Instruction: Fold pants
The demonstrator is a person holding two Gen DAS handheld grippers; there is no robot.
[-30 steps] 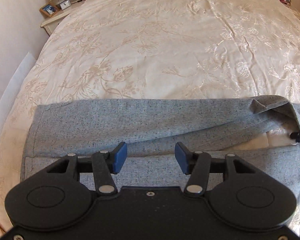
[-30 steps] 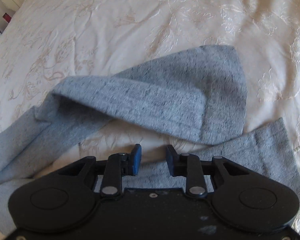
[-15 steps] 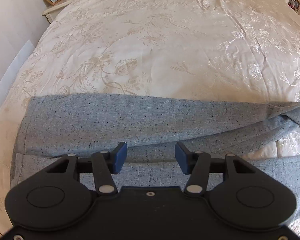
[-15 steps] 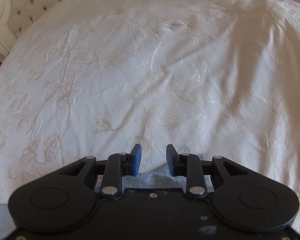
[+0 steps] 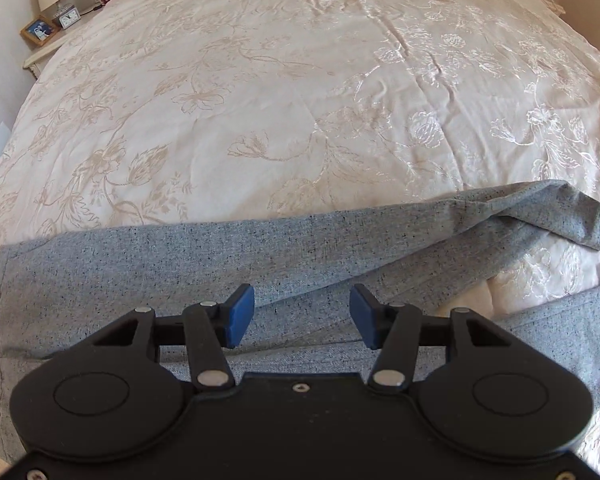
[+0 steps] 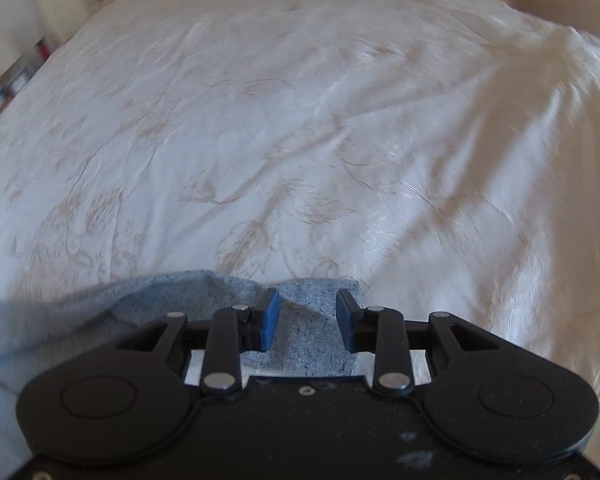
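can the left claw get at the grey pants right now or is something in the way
Probably yes. The left claw hangs open just above the grey pants, which lie flat on the bedspread, and nothing sits between them.

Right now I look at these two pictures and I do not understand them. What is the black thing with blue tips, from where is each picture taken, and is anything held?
No robot here: a person holds a hand tool in each hand, with a camera looking along its two fingers. One picture is from the left gripper, the other from the right gripper. Grey pants lie on a bed with a cream flowered bedspread. The left gripper's jaws stand open over the pants, holding nothing. The right gripper's jaws have just been opening; cloth lies between them, but the pads do not press it.
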